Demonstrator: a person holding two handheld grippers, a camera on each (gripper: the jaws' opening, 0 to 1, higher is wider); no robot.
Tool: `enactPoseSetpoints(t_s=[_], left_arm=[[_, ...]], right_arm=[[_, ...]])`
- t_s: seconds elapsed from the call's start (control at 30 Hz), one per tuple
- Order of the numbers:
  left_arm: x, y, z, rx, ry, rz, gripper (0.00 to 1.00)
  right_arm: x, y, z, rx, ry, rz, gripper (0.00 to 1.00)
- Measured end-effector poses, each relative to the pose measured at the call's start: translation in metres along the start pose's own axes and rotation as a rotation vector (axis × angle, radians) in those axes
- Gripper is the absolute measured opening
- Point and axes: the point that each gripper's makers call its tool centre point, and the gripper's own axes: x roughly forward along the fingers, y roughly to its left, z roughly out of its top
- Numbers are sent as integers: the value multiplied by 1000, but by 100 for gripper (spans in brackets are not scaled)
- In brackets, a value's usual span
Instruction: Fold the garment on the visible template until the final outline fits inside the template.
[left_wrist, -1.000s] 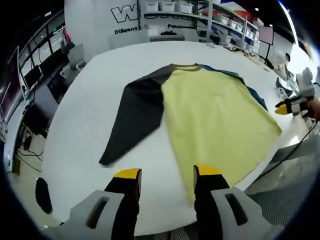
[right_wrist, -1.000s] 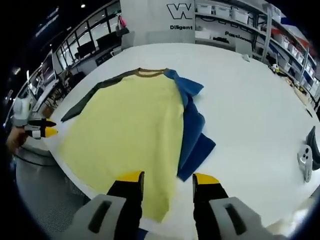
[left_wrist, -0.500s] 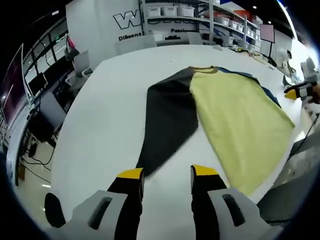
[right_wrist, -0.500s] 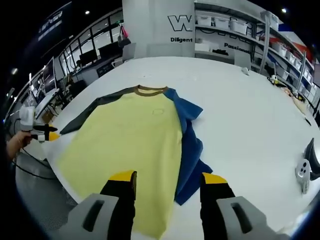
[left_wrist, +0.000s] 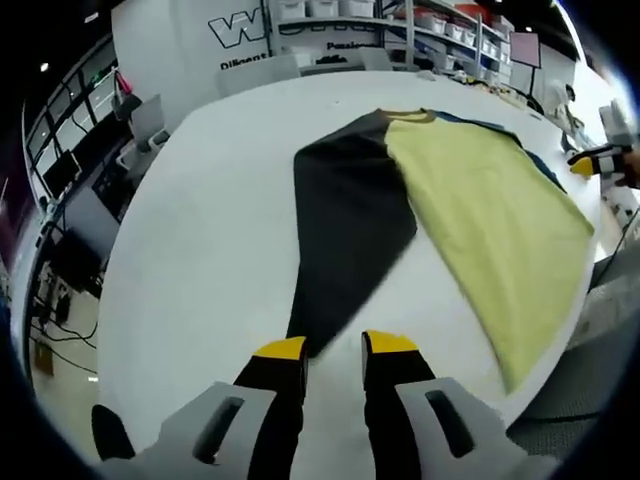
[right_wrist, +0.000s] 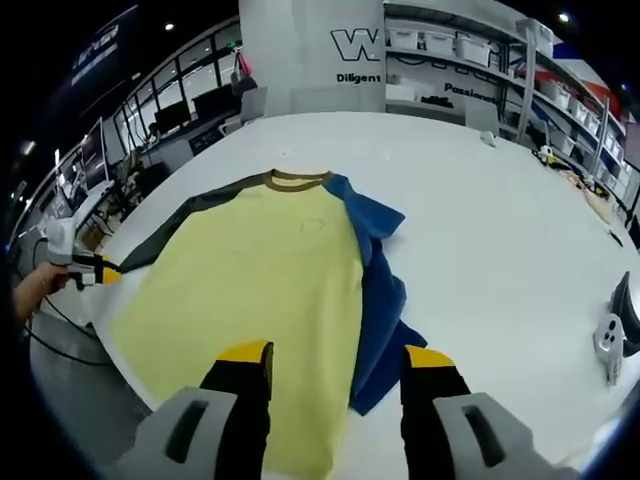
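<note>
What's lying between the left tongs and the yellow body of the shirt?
In the left gripper view, the dark sleeve lies between the left tongs and the yellow body.

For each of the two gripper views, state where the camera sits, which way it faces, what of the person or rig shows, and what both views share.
Left gripper view: rides on the left gripper, looking along its jaws at the dark sleeve cuff; the right gripper shows far right.
Right gripper view: rides on the right gripper, facing the shirt's hem, between yellow body and blue sleeve; the left gripper in a hand shows at left.
Shared: the shirt, white table, shelving behind.
</note>
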Motion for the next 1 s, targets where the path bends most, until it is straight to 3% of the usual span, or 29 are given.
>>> enactPoseSetpoints(t_s=[0.17,0.27,0.53,0.7,0.77,1.0], left_arm=[[4,6,-1,4,16,3,11],[3,6,0,-54,19,-5,11],[4,9,-1,-7,39,-7,5],[5,11,1,6,54,1,5],[6,12,1,4,59,2,5],[6,15,1,8,82,7,5]], right_arm=[[10,-9,20,32,-35,12,50],[19,-16,35,45,-55,15,50],[53,-27,77,51,-90,12,49],[80,-33,92,28,-77,9,47],[90,-38,96,71,-67,8,46],[119,-51,105,96,-55,-16,45]])
